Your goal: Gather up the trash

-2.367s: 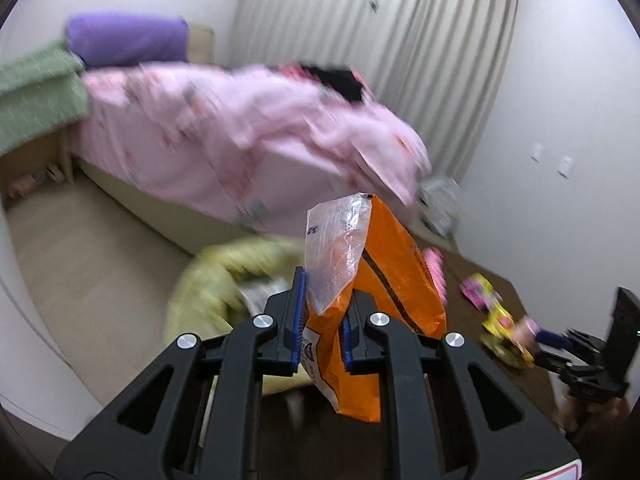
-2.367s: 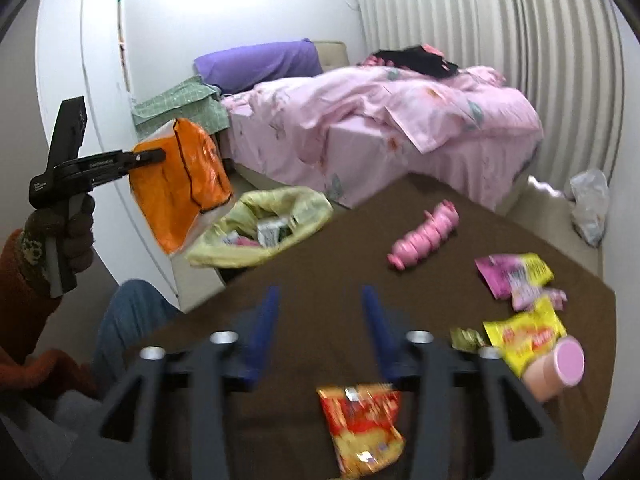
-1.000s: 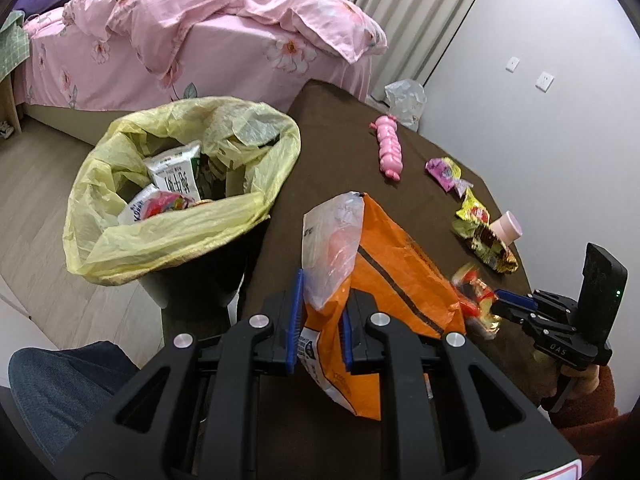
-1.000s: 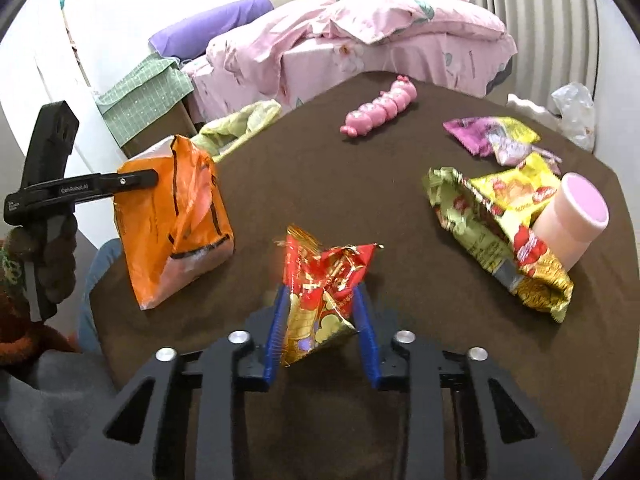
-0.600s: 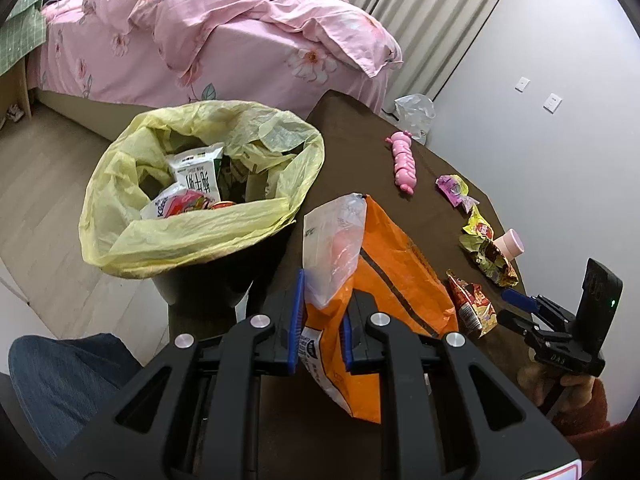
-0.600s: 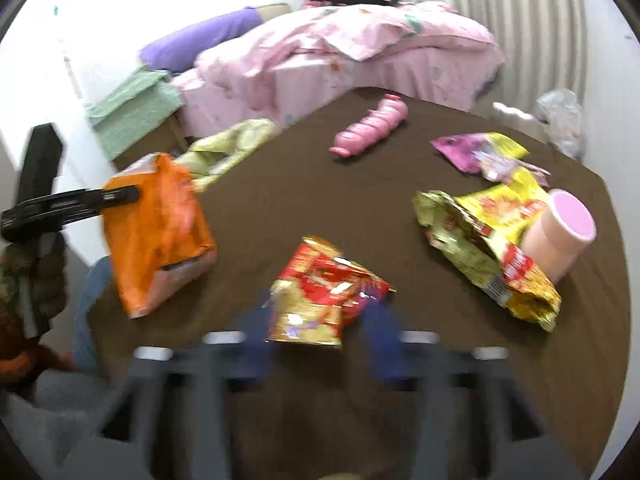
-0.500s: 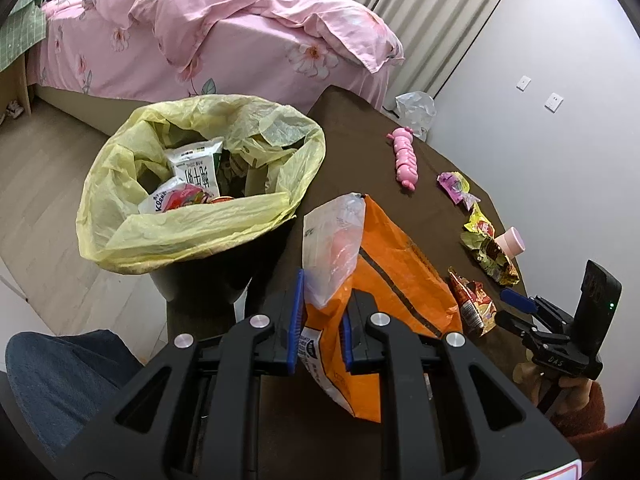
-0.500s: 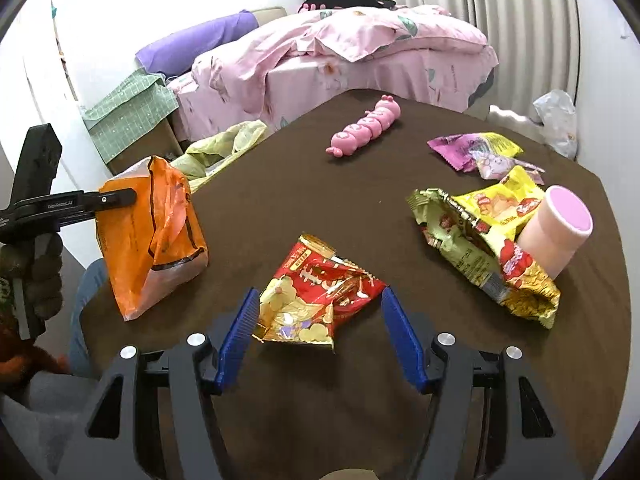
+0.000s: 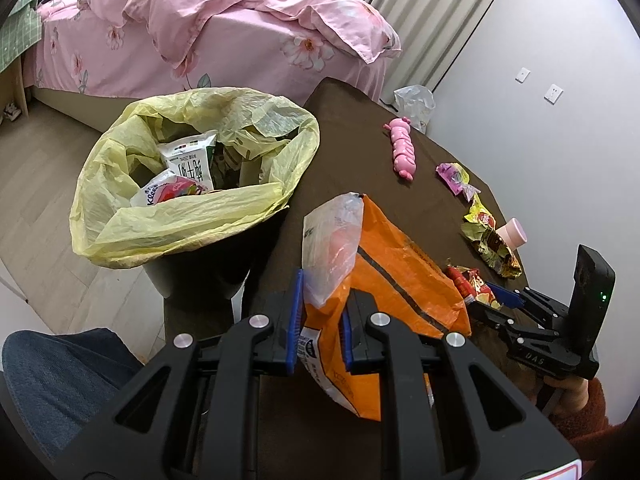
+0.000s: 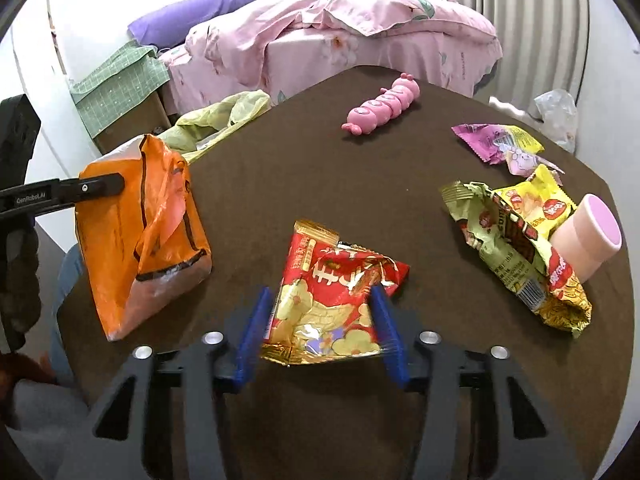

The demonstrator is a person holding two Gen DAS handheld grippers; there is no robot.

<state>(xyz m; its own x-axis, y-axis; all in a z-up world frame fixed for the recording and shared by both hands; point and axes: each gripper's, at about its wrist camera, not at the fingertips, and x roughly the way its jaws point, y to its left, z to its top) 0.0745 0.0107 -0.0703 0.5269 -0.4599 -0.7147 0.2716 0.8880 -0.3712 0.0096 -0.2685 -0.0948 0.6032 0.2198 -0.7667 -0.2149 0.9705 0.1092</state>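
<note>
1. Our left gripper (image 9: pixel 320 320) is pinching the top of an orange bag (image 9: pixel 400 280); the bag's bottom end rests on the near left part of the brown table (image 10: pixel 320 184).
2. Our right gripper (image 10: pixel 320 332) is closing around a red and gold wrapper (image 10: pixel 336 292) lying on the table; we cannot tell whether the blue pads press it yet.
3. A bin lined with a yellow bag (image 9: pixel 192 224) stands just left of the table, with packets inside.
4. On the right lie a green and yellow wrapper (image 10: pixel 516 256), a pink cup (image 10: pixel 588 236) on its side and a purple wrapper (image 10: pixel 496 144).
5. A pink caterpillar toy (image 10: pixel 384 108) lies at the far side.
</note>
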